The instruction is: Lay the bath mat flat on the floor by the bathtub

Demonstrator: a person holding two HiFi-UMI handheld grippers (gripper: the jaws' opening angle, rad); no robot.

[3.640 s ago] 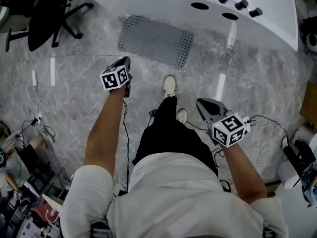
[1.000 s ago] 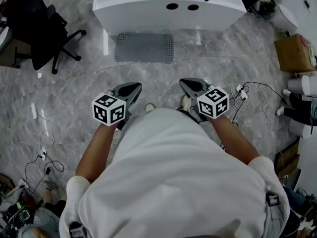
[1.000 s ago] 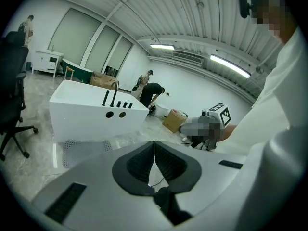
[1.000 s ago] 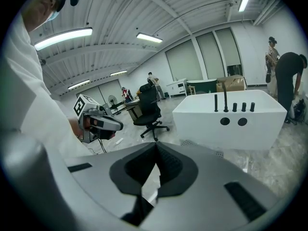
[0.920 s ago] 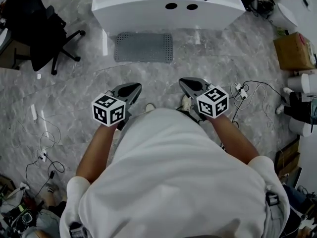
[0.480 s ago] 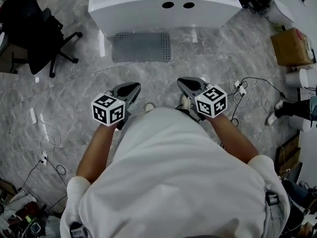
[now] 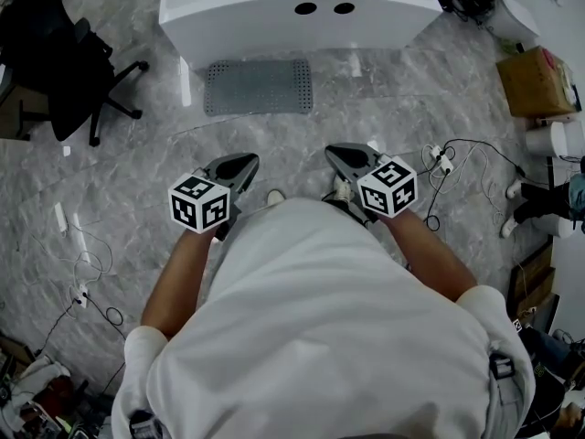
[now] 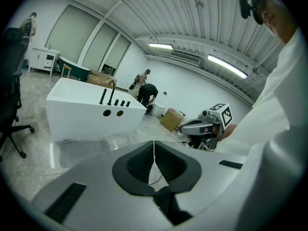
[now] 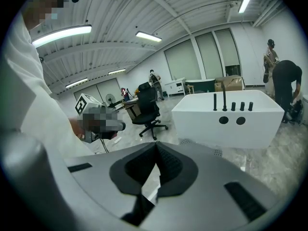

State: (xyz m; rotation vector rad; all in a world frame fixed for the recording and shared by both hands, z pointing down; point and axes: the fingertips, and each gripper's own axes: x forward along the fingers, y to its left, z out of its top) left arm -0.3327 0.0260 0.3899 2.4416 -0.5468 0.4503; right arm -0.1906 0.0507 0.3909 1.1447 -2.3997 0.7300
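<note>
Lying beyond left gripper (image 7: pixel 243 161), right gripper (image 7: pixel 339 153), bath mat (image 7: pixel 258 87)

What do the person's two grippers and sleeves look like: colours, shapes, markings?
The left gripper and right gripper are grey, pointed shells with black ribbed pads; each carries a white cube with black square markers. The person wears a white short-sleeved shirt.

Overhead, two low views; common bathtub (image 7: pixel 238 16)
</note>
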